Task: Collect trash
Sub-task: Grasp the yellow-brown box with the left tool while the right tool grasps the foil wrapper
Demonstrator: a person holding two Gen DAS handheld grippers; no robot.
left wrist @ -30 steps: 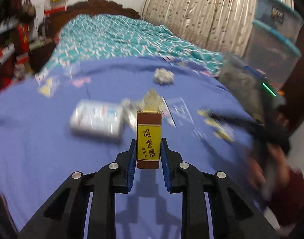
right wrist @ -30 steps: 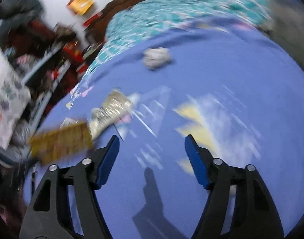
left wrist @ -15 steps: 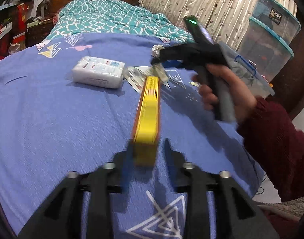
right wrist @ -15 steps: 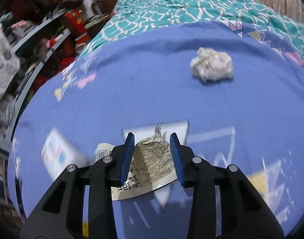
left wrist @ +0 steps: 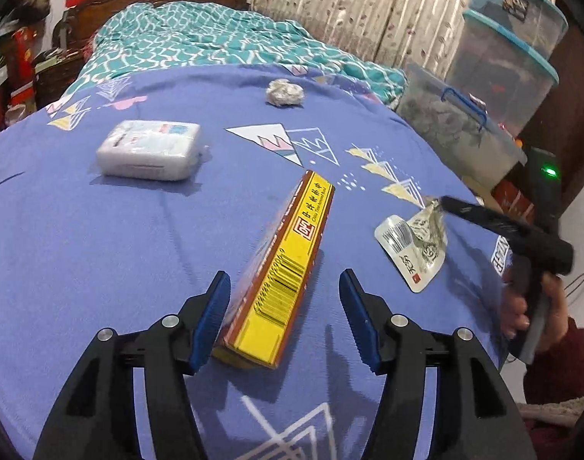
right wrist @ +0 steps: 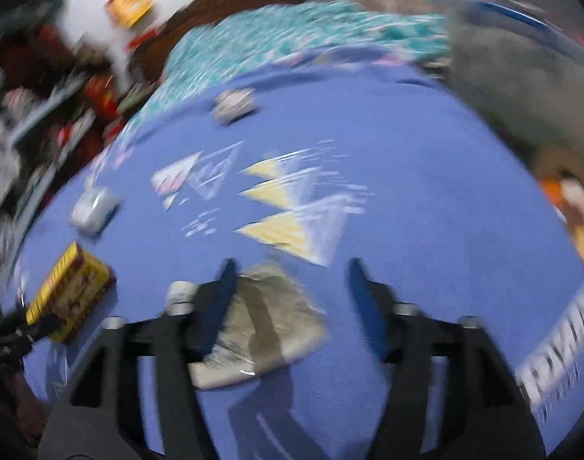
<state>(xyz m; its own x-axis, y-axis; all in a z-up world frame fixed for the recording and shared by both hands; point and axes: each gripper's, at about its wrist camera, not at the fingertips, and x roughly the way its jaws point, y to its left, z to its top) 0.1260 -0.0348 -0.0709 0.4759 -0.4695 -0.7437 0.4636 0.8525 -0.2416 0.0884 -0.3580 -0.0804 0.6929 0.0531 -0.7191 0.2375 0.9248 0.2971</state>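
While both tongs spread, yellow box (left wrist: 280, 272) lies freed between left gripper (left wrist: 284, 318) pads, foil wrapper (right wrist: 261, 318) under right gripper (right wrist: 292, 306). Back straight off; don't snag either.

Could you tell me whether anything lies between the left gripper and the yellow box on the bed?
Nothing visible does. The yellow box lies on the bedsheet right between the left gripper's opening jaws, its near end beside the left pad, the right pad clear of it.

A long yellow-and-brown box (left wrist: 288, 268), a crumpled foil wrapper (left wrist: 414, 247) and a paper wad (left wrist: 285, 92) lie on the blue bedspread (left wrist: 81, 237).
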